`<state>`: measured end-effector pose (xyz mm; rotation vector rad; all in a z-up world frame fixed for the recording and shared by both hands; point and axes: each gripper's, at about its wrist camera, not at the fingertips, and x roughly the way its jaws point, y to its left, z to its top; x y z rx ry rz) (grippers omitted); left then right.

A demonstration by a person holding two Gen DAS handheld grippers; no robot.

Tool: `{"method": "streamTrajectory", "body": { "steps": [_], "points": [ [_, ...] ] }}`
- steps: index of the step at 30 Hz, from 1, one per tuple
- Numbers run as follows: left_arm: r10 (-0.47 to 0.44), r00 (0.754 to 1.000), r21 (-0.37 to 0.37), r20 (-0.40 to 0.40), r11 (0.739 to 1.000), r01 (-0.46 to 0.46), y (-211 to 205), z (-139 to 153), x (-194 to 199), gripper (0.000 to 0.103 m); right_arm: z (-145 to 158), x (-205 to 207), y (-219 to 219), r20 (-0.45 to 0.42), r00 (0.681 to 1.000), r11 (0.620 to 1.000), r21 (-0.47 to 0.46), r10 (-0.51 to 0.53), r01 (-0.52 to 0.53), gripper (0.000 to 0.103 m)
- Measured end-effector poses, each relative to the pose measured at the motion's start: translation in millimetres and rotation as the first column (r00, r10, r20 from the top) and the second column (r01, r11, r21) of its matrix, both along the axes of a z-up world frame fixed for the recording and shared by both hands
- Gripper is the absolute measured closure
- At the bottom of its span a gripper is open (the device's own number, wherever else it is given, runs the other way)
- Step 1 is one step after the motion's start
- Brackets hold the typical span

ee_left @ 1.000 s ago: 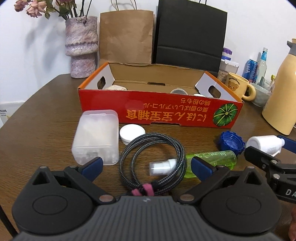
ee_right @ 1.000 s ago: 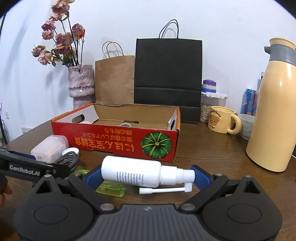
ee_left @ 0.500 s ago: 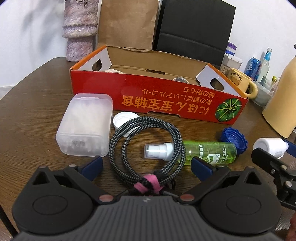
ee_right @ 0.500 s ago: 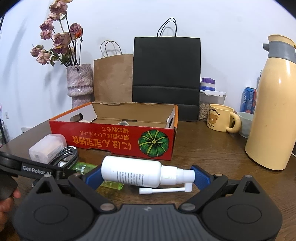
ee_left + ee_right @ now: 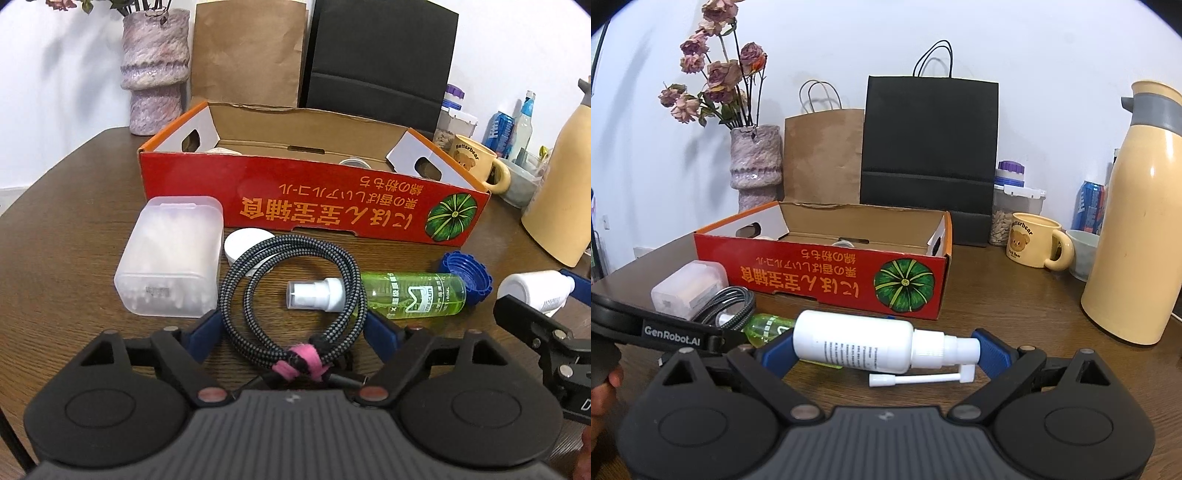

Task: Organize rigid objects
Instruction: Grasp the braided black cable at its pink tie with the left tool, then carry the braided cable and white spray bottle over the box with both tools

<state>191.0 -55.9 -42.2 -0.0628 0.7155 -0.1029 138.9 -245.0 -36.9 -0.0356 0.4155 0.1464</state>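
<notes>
The left gripper (image 5: 293, 328) is closing its jaws around the cable (image 5: 291, 291); the coil lies between them, not yet visibly pinched. Closure is best centred near the pink tie (image 5: 299, 363), clear of the green bottle (image 5: 410, 295). The right gripper (image 5: 884, 350) clamps the white bottle (image 5: 857, 341) end to end. The box (image 5: 314, 206) floor is mostly hidden.
</notes>
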Motion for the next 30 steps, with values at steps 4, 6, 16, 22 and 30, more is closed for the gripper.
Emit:
{"method": "streamTrajectory", "body": {
  "steps": [4,6,16,22,30],
  "points": [
    [-0.004,1.0,0.022,0.013,1.0,0.003,-2.3,1.3,-3.5,0.02,1.3,-3.0,1.1,0.018,1.0,1.0,-0.008,-0.001,0.001,0.005],
    [-0.005,1.0,0.035,0.023,0.999,0.004,-3.1,2.3,-6.1,0.021,1.9,-4.1,1.7,0.024,1.0,1.0,-0.01,-0.004,0.004,0.005],
    [-0.013,0.992,0.123,0.125,0.992,-0.003,-10.7,15.7,-29.6,0.022,3.9,-11.8,2.9,0.054,0.999,1.0,-0.013,-0.011,0.012,0.005],
    [-0.002,0.984,0.144,0.18,0.989,-0.024,-8.3,27.3,-40.4,0.022,6.2,-15.8,3.8,0.069,0.997,1.0,-0.014,-0.018,0.019,0.005],
    [-0.002,0.972,0.142,0.236,0.989,-0.032,-2.4,45.1,-48.9,0.022,16.0,-17.4,13.1,0.095,0.995,1.0,-0.018,-0.01,0.012,0.005]
  ]
}}
